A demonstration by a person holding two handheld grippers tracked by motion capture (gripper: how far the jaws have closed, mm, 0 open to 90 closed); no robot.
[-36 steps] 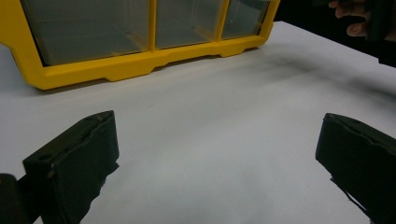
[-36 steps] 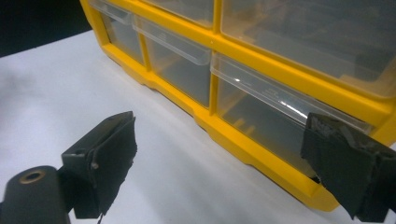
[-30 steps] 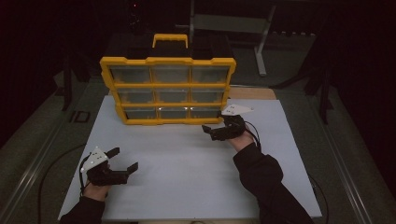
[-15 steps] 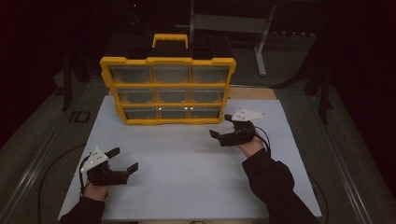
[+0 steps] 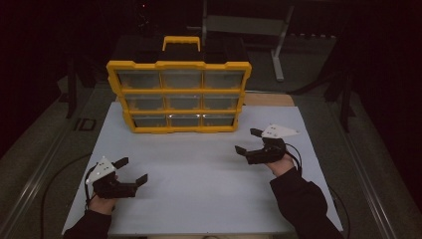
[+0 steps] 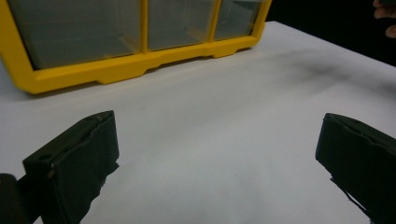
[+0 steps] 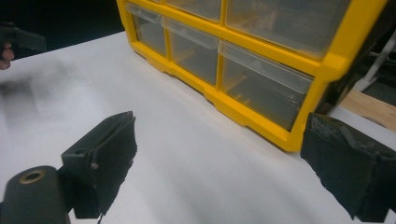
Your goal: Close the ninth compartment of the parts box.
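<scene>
We see a yellow plastic drawer cabinet (image 5: 179,97) standing upright at the far edge of a smooth white table top (image 5: 199,189), its nine clear, boxy drawers set in three rows of three under a yellow carrying handle (image 5: 181,42); no brand, label or lettering on it is readable to us. The left gripper (image 5: 132,172) rests near the front left corner of the table top, well apart from the cabinet, its two matte black jaws spread wide with nothing between them. The right gripper (image 5: 250,143) sits off the cabinet's lower right corner, near it but not touching, jaws likewise wide and empty, a pale three-cornered plate (image 5: 279,131) on top. In the right gripper view the rough, worn jaw pads (image 7: 343,168) frame the bottom row's translucent drawers (image 7: 261,88), each with a lipped front.
</scene>
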